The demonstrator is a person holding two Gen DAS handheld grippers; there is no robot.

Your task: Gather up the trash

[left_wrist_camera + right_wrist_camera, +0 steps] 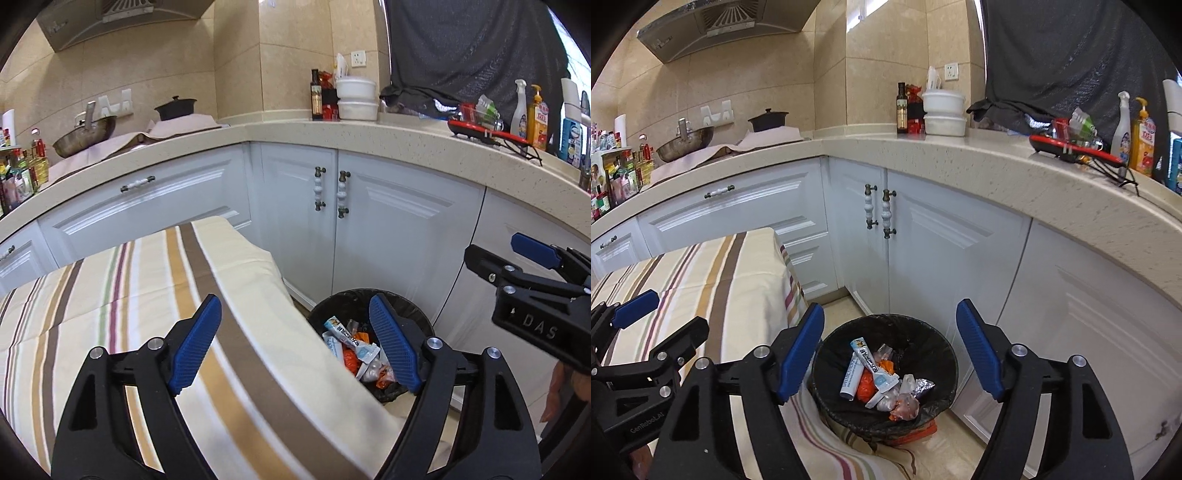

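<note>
A round trash bin (923, 332) with a black liner stands on the floor beside the table, holding several wrappers and tubes (875, 373). It also shows in the left wrist view (343, 299), part hidden by the tablecloth. My right gripper (890, 350) is open and empty, hovering above the bin. My left gripper (295, 343) is open and empty over the table's edge, left of the bin. The right gripper shows at the right of the left wrist view (517, 258). The left gripper shows at the lower left of the right wrist view (646, 317).
A table with a striped cloth (129, 295) fills the left. White cabinets (923, 240) stand behind the bin under a beige counter (960, 155). On the counter are white tubs (943, 110), a dark bottle (902, 107), a red tray (1075, 147) and cleaning bottles (1141, 140).
</note>
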